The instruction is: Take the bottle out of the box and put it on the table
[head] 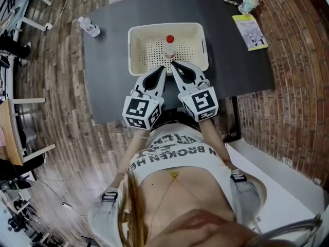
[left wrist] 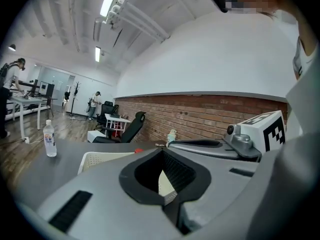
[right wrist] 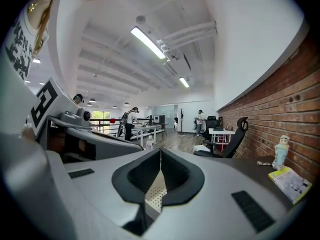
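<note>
A white perforated box stands in the middle of the dark table. A clear bottle with a red cap stands upright inside it, near its front wall. Both grippers hover side by side at the box's near rim, pointing at the bottle. The left gripper is shut and empty, just left of the bottle's base. The right gripper is also shut and empty, its tip close to the bottle. In the left gripper view the gripper looks over the box, with the red cap just showing. The right gripper sees the perforated wall through its jaws.
A second clear bottle lies at the table's far left corner and also shows as the second bottle. A yellow-green booklet and a small figurine sit at the far right. The brick wall runs along the right side.
</note>
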Demonstrator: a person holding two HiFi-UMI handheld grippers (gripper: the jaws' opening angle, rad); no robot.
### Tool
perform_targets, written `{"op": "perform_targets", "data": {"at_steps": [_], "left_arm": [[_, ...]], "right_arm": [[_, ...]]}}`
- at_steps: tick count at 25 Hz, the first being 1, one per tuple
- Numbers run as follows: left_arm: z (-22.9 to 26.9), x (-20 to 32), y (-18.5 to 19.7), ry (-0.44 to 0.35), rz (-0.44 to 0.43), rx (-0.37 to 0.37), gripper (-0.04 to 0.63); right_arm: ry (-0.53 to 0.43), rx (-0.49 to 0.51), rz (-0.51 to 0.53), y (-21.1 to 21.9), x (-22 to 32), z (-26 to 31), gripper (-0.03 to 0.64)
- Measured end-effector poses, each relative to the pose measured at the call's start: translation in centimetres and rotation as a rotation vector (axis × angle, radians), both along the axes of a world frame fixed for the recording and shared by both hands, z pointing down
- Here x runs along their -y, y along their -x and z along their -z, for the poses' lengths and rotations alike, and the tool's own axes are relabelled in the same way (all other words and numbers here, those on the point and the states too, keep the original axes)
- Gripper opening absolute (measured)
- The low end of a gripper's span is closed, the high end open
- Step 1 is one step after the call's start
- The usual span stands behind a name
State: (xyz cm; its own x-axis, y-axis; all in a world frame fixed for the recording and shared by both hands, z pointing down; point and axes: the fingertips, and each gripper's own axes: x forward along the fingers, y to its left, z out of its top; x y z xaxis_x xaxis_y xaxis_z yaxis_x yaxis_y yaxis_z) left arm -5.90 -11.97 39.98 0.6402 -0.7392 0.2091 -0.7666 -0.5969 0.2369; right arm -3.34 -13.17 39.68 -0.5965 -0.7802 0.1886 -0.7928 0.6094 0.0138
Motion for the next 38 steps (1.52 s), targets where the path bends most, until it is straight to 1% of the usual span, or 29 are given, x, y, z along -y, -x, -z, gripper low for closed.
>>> {"op": "perform_targets", "data": {"at_steps": [5,8,12,15,18,21,26,34,38], "left_arm": [[-0.7,1.3,3.4,0.016,-0.023,-0.002,0.005],[-1.4,1.6,4.8,0.026,-0.045,-0.006,0.005],[-2.2,1.7,5.6,0.03,-0.074,-0.022,0.005],[-2.5,1.9,6.3,0.031,-0.077,-0.009,0.005],[-2.4,2.2,6.6,0.017,-0.061,0.006,0.005],[-2.3,2.7,6.2,0.022,-0.037,-0.007,0.005],[-1.9,3.6,4.2,0.023,-0.013,-0.007,0.005],[-2.0,3.9,1.3,0.031,0.041,0.005,0.005],[-1.9,3.7,0.5,0.026,0.064,0.001,0.005]], "right_arm": [[0.014,-0.016,-0.044,2.4,0.9,-0.7,0.009],[0.019,-0.024,-0.068,3.5,1.1,-1.2,0.009],[0.02,-0.046,-0.088,4.3,1.4,-1.9,0.009],[0.026,-0.064,-0.099,4.7,1.8,-2.2,0.009],[0.027,-0.073,-0.102,4.6,2.1,-2.1,0.009],[0.027,-0.063,-0.084,4.2,2.5,-2.0,0.009],[0.034,-0.046,-0.046,2.7,3.4,-1.6,0.009],[0.039,-0.063,0.017,-0.2,3.7,-1.6,0.009],[0.042,-0.068,0.053,-0.7,3.7,-1.8,0.009]]}}
